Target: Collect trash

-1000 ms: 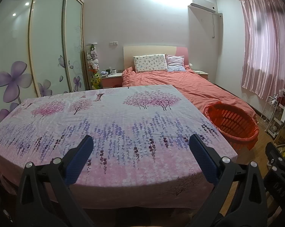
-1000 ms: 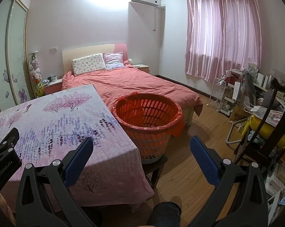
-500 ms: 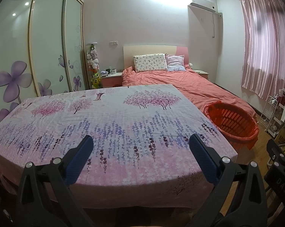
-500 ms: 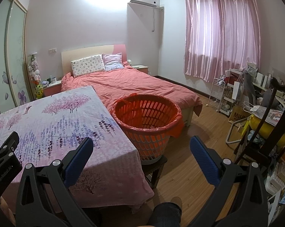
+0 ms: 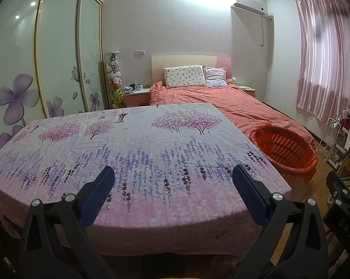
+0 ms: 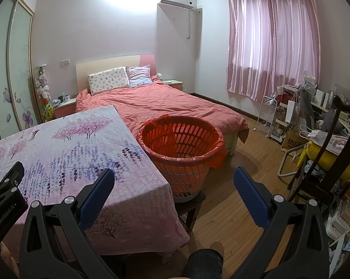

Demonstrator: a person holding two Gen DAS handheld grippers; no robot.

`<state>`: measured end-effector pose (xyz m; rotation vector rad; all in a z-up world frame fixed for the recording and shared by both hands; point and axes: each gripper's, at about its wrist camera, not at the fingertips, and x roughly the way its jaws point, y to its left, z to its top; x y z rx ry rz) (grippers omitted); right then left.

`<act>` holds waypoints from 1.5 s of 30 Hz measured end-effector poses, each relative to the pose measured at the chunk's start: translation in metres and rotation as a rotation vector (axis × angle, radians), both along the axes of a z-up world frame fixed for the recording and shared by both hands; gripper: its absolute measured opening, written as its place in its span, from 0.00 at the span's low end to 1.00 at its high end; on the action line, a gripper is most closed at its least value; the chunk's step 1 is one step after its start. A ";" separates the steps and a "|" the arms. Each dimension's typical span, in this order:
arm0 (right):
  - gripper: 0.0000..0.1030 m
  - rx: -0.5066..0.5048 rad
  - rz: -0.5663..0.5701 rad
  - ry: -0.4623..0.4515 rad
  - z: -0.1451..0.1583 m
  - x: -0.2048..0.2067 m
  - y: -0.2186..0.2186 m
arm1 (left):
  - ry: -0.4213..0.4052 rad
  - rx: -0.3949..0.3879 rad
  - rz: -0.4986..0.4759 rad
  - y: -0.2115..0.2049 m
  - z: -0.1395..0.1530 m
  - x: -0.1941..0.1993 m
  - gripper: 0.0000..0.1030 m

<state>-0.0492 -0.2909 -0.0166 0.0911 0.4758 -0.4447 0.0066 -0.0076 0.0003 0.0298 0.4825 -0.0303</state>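
Note:
An orange slatted basket point(image 6: 179, 153) lined with a red bag stands on a low dark stool just right of the table; it also shows at the right of the left wrist view as the basket point(image 5: 284, 153). A table under a floral pink and lilac cloth point(image 5: 137, 153) fills the left wrist view, with no loose item visible on it. My left gripper point(image 5: 172, 174) hangs open above the table's near edge. My right gripper point(image 6: 173, 176) is open too, in front of the basket, nothing between its blue pads. The left gripper's body point(image 6: 5, 195) shows at the right view's left edge.
A bed with a salmon duvet point(image 6: 170, 102) lies behind the table and basket. Sliding wardrobe doors point(image 5: 58, 53) stand at the left. A white wire rack point(image 6: 268, 116), bags and a dark chair point(image 6: 333, 153) crowd the right. Wooden floor point(image 6: 240, 176) lies right of the basket. A person's knee point(image 6: 205, 262) shows below.
The right wrist view has edged slightly, so the basket sits a touch more to the left and nearer. The left view is almost unchanged. Both grippers stay open.

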 end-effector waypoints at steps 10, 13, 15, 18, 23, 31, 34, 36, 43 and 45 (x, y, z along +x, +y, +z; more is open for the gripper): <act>0.98 0.000 0.001 0.001 0.000 0.001 0.000 | 0.002 0.000 0.000 0.000 0.000 -0.001 0.96; 0.98 0.000 0.000 0.000 0.000 0.001 0.000 | 0.002 0.000 0.000 0.000 0.000 0.000 0.96; 0.98 0.000 0.001 0.000 0.000 0.001 0.000 | 0.001 0.001 0.000 0.000 0.000 -0.001 0.96; 0.98 0.000 0.001 0.000 0.001 0.001 0.000 | 0.002 0.000 0.000 0.000 0.000 -0.001 0.96; 0.98 0.000 0.000 0.000 0.000 0.001 0.000 | 0.004 -0.001 0.000 0.000 -0.001 -0.001 0.96; 0.98 0.000 0.001 0.000 0.000 0.001 0.000 | 0.008 -0.004 -0.002 -0.002 -0.003 -0.003 0.96; 0.98 0.000 0.001 0.000 0.000 0.001 0.000 | 0.008 -0.003 -0.002 -0.002 -0.003 -0.003 0.96; 0.98 0.001 0.001 0.000 0.001 0.001 0.000 | 0.008 -0.003 -0.002 -0.003 -0.004 -0.004 0.96; 0.98 0.000 0.001 0.000 0.000 0.001 0.000 | 0.008 -0.003 -0.002 -0.002 -0.003 -0.003 0.96; 0.98 0.000 0.001 0.000 0.000 0.001 0.000 | 0.008 -0.003 -0.002 -0.003 -0.003 -0.004 0.96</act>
